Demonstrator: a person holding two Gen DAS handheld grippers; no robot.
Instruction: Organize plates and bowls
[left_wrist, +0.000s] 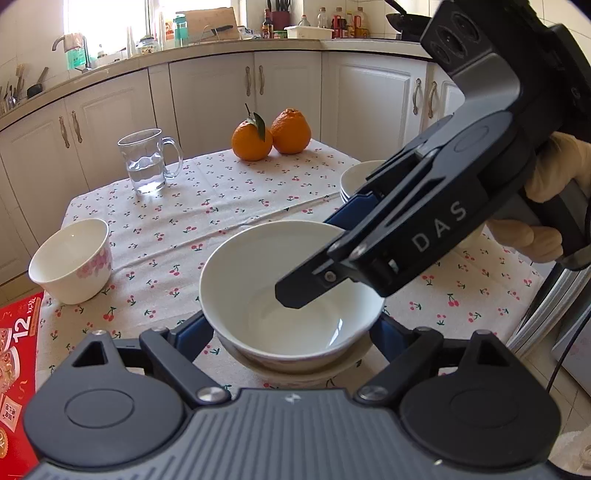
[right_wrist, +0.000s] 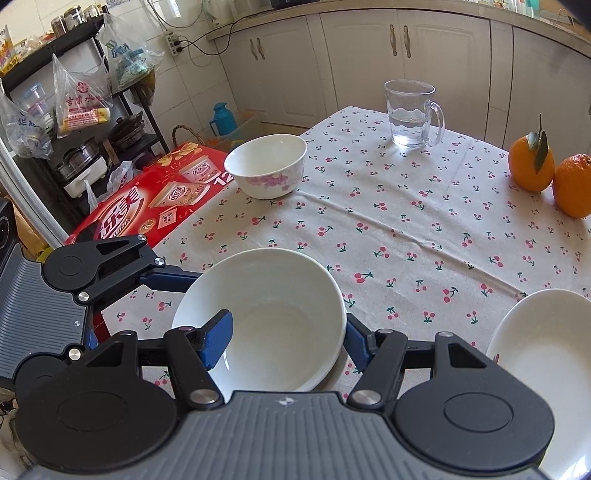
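The right hand-held gripper (right_wrist: 280, 338) pinches the rim of a glossy white bowl (right_wrist: 266, 317), one blue pad inside, one outside. That bowl sits nested on a second one, and the left hand-held gripper (left_wrist: 291, 332) straddles the pair, fingers spread, seemingly not pressing. So stacking looks begun. Beyond, on the cherry-print tabletop (right_wrist: 406, 221), a floral bowl (right_wrist: 267, 166) waits alone; to the right lie shallow plates (right_wrist: 535, 350).
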